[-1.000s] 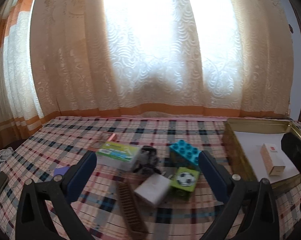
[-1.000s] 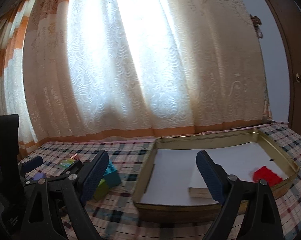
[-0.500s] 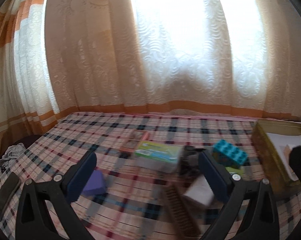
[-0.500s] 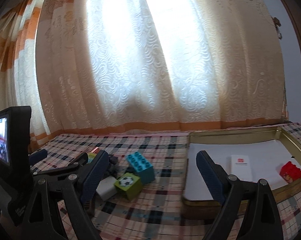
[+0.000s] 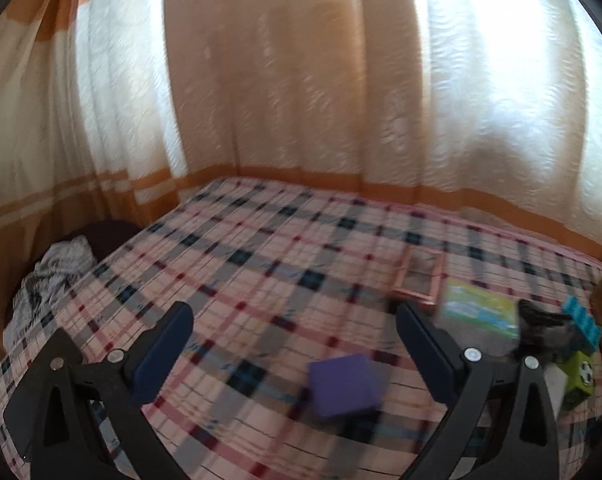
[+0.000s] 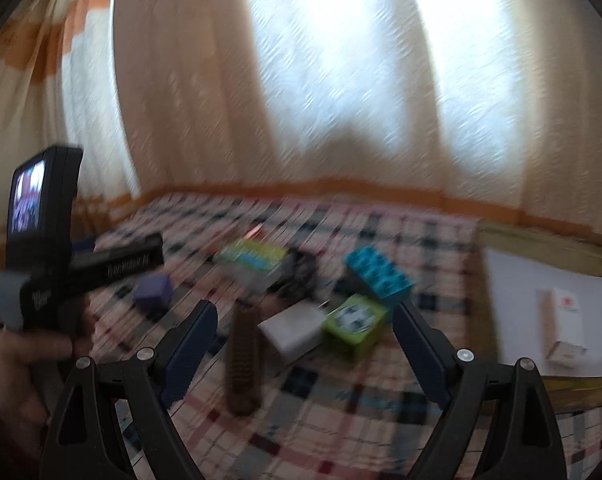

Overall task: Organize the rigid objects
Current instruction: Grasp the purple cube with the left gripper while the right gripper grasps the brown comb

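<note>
Black frames, navy fingers (image 5: pixel 169 344), silver screws

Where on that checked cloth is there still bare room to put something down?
The far left stretch of the checked cloth, between the curtain and the purple block, is bare. The white floor of the tray left of the small carton is free too. Around the teal brick, green cube and brown comb it is crowded.

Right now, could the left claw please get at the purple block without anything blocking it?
Probably yes: the purple block lies alone on the checked cloth just ahead of the open left claw, between its fingers' line.
</note>
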